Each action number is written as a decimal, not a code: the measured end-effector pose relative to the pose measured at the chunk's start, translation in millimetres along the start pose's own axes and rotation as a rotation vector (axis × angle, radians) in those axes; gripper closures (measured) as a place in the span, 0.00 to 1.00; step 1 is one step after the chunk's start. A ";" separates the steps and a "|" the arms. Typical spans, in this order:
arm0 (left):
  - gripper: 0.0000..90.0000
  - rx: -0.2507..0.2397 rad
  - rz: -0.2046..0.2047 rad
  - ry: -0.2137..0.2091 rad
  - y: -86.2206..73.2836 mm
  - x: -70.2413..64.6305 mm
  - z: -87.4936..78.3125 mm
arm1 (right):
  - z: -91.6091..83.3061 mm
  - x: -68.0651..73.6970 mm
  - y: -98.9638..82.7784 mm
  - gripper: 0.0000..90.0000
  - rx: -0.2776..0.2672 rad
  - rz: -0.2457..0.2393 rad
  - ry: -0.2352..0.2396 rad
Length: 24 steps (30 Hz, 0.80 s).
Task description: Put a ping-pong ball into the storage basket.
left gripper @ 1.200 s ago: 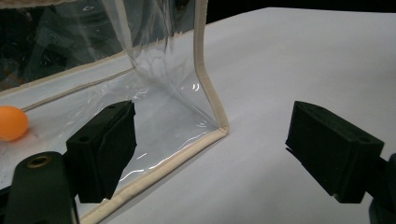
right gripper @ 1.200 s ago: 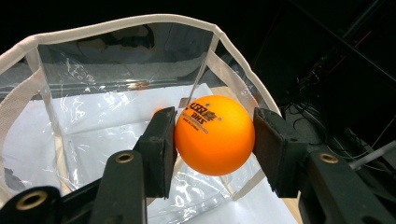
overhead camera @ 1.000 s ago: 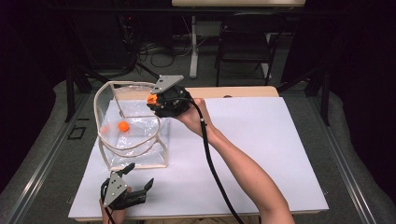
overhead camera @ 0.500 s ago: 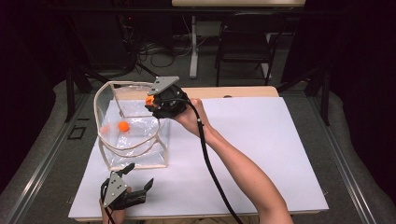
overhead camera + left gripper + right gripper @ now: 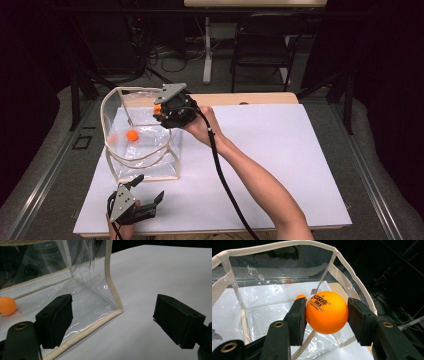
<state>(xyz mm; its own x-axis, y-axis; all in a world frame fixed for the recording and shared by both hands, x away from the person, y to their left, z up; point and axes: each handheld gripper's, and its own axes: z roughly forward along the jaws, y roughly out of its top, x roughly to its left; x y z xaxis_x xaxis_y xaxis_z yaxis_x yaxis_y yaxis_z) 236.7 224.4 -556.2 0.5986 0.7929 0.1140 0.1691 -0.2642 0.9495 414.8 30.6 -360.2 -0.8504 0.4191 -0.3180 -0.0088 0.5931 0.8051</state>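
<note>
Two orange balls show here: one ball (image 5: 327, 312) is pinched between the jaws of the right gripper (image 5: 327, 315), held above the open top of the clear bag (image 5: 142, 135), near its right rim. In the high view that gripper (image 5: 165, 111) sits at the bag's far right corner, with the ball (image 5: 157, 108) peeking out orange at its left. The second ball (image 5: 132, 134) lies on the bag's floor, towards the left side. The bag stands upright on the left part of the white counter (image 5: 280, 150), its cream handles arching over the opening. The left gripper (image 5: 142, 192) rests on the counter just near of the bag, its jaws spread wide and holding nothing; in its own view the left gripper (image 5: 112, 322) faces the bag's near bottom corner (image 5: 118, 308).
</note>
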 end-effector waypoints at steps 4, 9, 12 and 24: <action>0.17 0.001 -0.003 -0.001 -0.1 0.2 0.2 | 1.1 0.2 0.2 0.57 0.003 -0.001 0.001; 0.17 0.001 -0.002 0.000 -0.2 0.2 0.1 | 2.7 0.9 0.2 0.57 0.008 -0.001 0.005; 0.17 0.001 -0.001 0.000 -0.2 0.4 0.1 | 4.0 1.2 -0.2 0.57 0.012 0.002 0.007; 0.17 0.002 0.000 -0.001 -0.4 0.4 0.0 | 10.2 4.4 -0.5 0.57 0.026 0.000 0.018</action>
<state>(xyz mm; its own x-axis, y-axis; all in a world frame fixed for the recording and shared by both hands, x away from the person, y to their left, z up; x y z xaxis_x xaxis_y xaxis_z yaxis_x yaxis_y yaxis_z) 236.9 224.8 -556.5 0.5997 0.7921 0.1138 0.1706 -0.2655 0.9489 416.4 39.2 -367.1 -0.8597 0.4071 -0.3086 0.0047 0.6104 0.7921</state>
